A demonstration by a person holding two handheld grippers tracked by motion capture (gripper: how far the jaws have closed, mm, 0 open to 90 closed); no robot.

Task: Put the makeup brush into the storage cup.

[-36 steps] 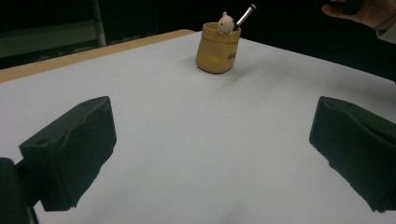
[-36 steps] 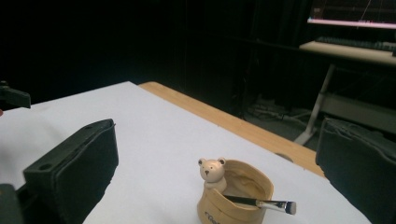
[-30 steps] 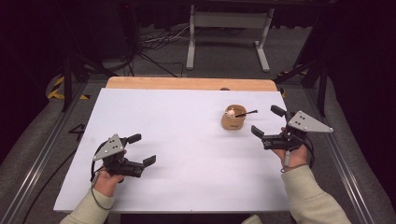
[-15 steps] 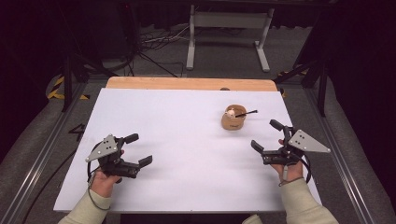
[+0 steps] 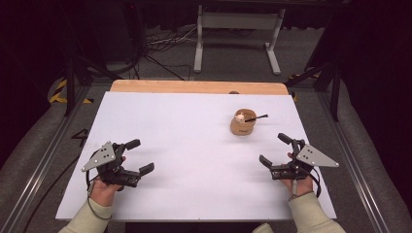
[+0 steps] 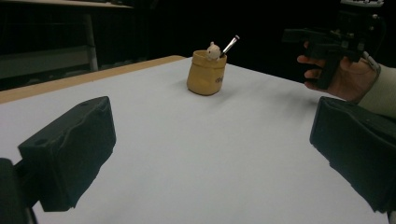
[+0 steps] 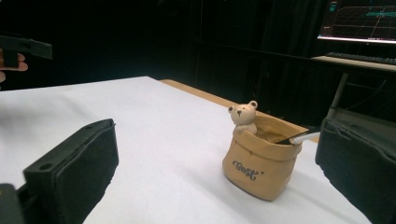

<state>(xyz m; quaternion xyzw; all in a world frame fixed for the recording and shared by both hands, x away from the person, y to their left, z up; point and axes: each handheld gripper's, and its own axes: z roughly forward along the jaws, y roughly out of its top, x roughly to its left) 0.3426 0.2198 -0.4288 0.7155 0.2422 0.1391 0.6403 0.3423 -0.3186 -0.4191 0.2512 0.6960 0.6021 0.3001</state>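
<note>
Bear pot (image 5: 243, 124) w/ pen (image 5: 256, 117) sits just ahead-left of right claw (image 5: 279, 154), far from left claw (image 5: 138, 157); both spread, empty.

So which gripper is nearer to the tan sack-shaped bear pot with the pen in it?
Right. The right gripper is just in front of the tan sack-shaped bear pot; the left gripper sits far across the table.

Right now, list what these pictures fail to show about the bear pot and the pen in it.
- pen: its lower part is hidden inside the bear pot in the right gripper view.
- pen's far end: hidden behind the right gripper's black finger.
- pot's lettering: too small in the high view.
</note>
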